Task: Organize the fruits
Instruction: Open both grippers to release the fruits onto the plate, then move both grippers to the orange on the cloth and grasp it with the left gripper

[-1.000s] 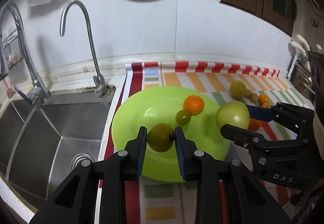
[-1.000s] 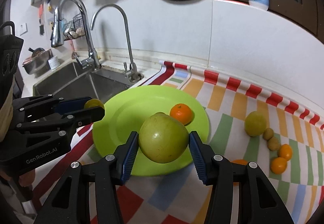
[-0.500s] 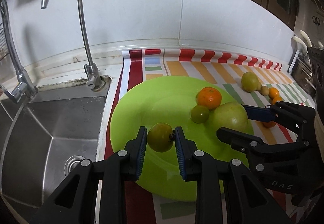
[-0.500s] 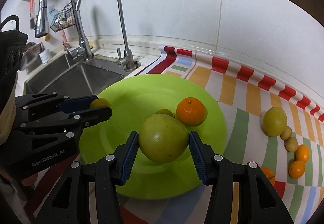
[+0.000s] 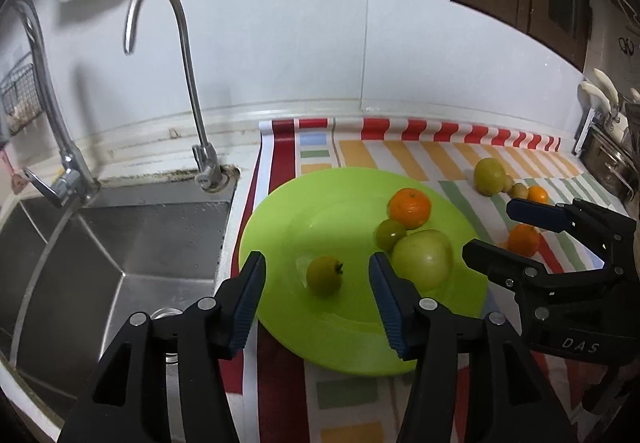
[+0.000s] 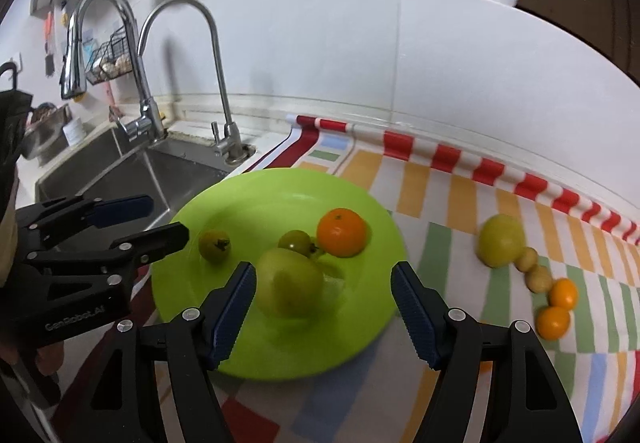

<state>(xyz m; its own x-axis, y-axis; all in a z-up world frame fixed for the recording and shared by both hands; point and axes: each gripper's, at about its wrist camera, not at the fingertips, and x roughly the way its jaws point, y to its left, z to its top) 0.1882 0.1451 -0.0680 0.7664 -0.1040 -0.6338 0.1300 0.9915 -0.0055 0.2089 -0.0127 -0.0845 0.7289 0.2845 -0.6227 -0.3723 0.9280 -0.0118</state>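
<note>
Striped cloth (image 6: 448, 203) bears plate (image 6: 256, 195), loose oranges (image 6: 554, 321) beside.

Lime-green plate (image 5: 304, 211); orange mandarin (image 5: 409, 206); yellow-green pear (image 5: 424, 258); cloth (image 5: 400, 155) w/ red, orange, green stripes.

The right gripper (image 6: 324, 307) gapes wide around a large green fruit (image 6: 289, 282) on the green plate (image 6: 256, 195).

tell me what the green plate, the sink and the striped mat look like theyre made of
Green plate: probably plastic or melamine; uniform bright lime colour with a soft glossy sheen. Sink: stainless steel by the look; brushed grey metal with creased, reflective walls. Striped mat: likely a thin wipeable vinyl or coated cloth; it curls up at the wall as a sheet, though the weave is too fine to tell.
</note>
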